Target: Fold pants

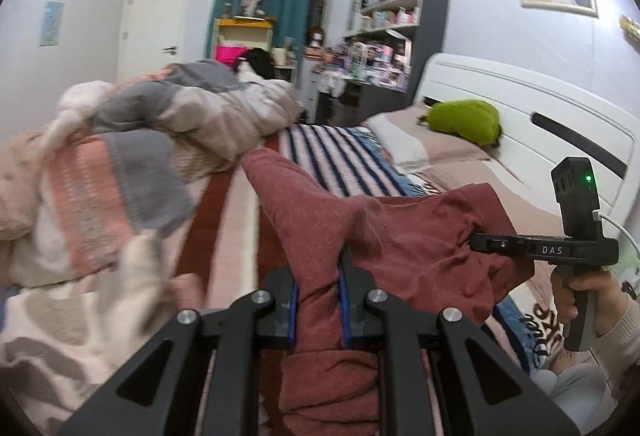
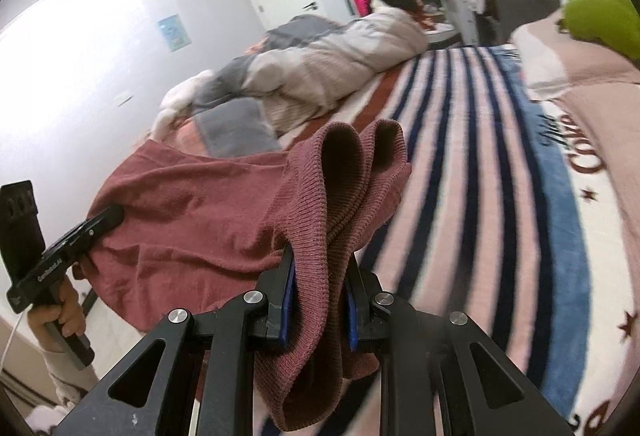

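Observation:
The pants (image 1: pixel 400 236) are dusty-red knit fabric, held up above the bed between both grippers. My left gripper (image 1: pixel 319 276) is shut on a bunched part of the pants, which hang down between its blue-padded fingers. My right gripper (image 2: pixel 320 276) is shut on the ribbed end of the pants (image 2: pixel 348 172), whose folded openings stand up past the fingers. In the left wrist view the right gripper (image 1: pixel 480 240) comes in from the right, its tip buried in the cloth. In the right wrist view the left gripper (image 2: pixel 108 218) grips the far left edge of the cloth.
A striped bedspread (image 2: pixel 460 156) covers the bed below. A rumpled grey, pink and white duvet (image 1: pixel 160 124) lies along the left side. Pillows (image 1: pixel 420 144), a green plush (image 1: pixel 468 120) and the white headboard (image 1: pixel 520 104) are at the right. Shelves (image 1: pixel 392 20) stand beyond.

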